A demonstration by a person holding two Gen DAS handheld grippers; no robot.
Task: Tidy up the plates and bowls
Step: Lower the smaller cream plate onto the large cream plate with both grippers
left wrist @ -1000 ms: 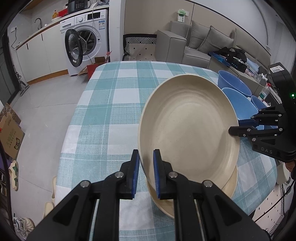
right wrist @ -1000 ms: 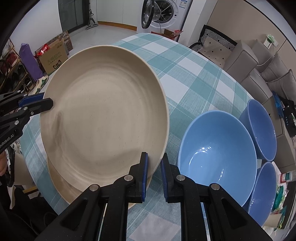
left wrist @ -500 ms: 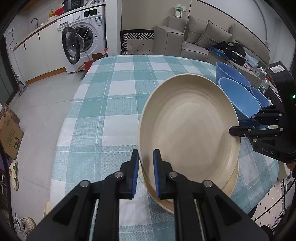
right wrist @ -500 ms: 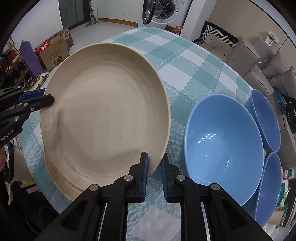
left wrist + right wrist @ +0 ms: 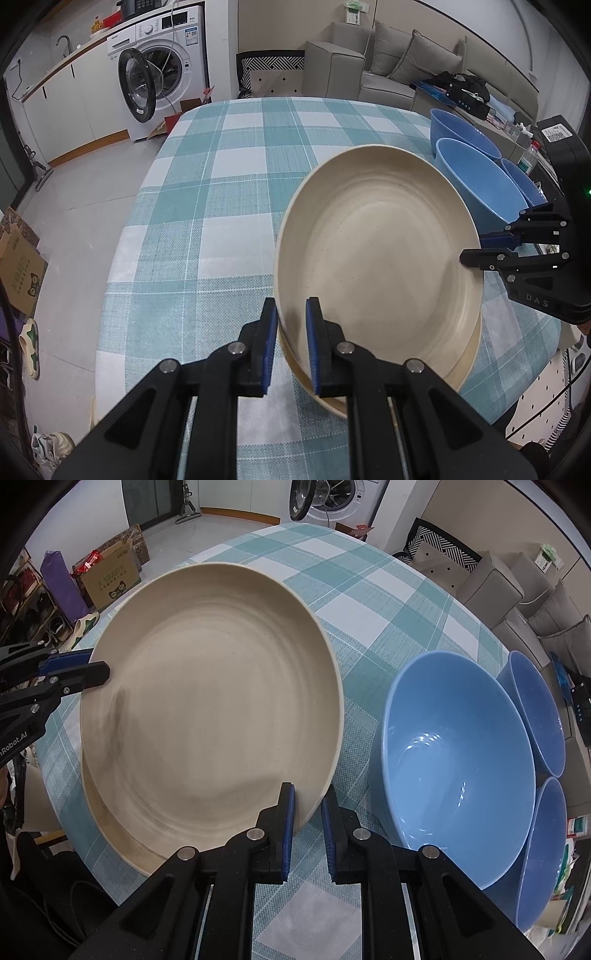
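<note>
A beige plate (image 5: 376, 258) (image 5: 210, 709) hangs just over a second beige plate (image 5: 468, 369) (image 5: 110, 830) that lies on the checked tablecloth (image 5: 221, 184) (image 5: 388, 602). Whether the two plates touch I cannot tell. My left gripper (image 5: 291, 317) (image 5: 79, 668) is shut on the upper plate's near-left rim. My right gripper (image 5: 308, 801) (image 5: 480, 247) is shut on the opposite rim. A large blue bowl (image 5: 458, 760) (image 5: 480, 177) stands just right of the plates, with two more blue bowls (image 5: 535, 701) (image 5: 543, 842) behind and beside it.
The plates sit near the table's front edge (image 5: 110, 332). The far half of the cloth holds nothing. A washing machine (image 5: 162, 74) with its door open, a grey sofa (image 5: 388, 70) and cardboard boxes (image 5: 110, 576) stand on the floor around the table.
Both grippers keep their grip on the upper plate. The plate has shifted only slightly, and the lower plate and bowls stay where they were.
</note>
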